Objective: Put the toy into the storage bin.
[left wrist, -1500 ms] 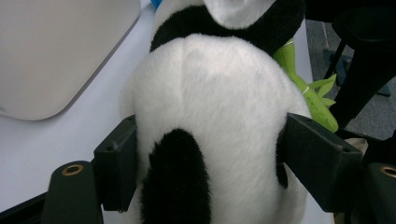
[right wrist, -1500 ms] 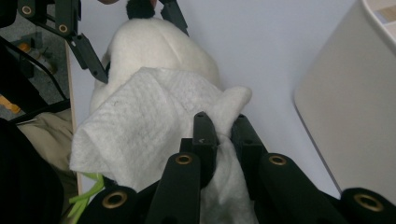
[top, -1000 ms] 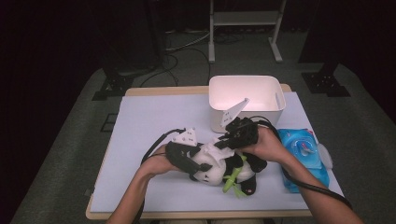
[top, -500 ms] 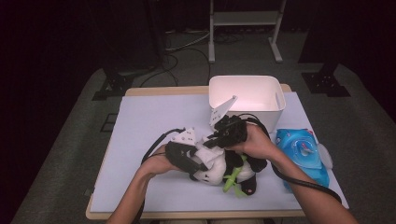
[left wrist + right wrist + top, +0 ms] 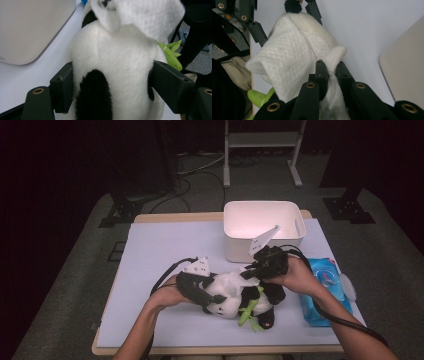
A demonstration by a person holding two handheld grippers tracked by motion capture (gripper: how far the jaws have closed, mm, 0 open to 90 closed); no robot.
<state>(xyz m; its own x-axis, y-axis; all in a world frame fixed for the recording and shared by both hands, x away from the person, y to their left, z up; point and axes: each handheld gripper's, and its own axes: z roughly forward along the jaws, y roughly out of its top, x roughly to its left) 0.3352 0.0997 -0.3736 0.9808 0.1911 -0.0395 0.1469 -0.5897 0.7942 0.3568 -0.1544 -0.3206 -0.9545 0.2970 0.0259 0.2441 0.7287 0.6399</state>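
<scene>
In the high view, a panda (image 5: 235, 297) is seen lying on the bench (image 5: 160, 250), at about 6 o'clock from a white bin (image 5: 263, 230) and at 9 o'clock from a blue wipes pack (image 5: 327, 290). It is steadied by the left gripper (image 5: 207, 301) so that a wipe (image 5: 231, 280) can be worked over it by the right gripper (image 5: 252, 272); that is judged a cleaning stroke.

In the left gripper view, the jaws are spread wide and pressed into the panda's (image 5: 115, 70) flanks at 9 and 3 o'clock. The plush is soft, deep-piled, white with black patches, and is dented by the pads; a green felt sprig (image 5: 171, 52) sticks out at 2 o'clock. The bin's (image 5: 32, 27) smooth rounded wall lies at 10 o'clock.

In the right gripper view, the jaws are pressed together on a bunched fold of the wipe (image 5: 292, 62), a thin embossed white cloth draped over the panda
</scene>
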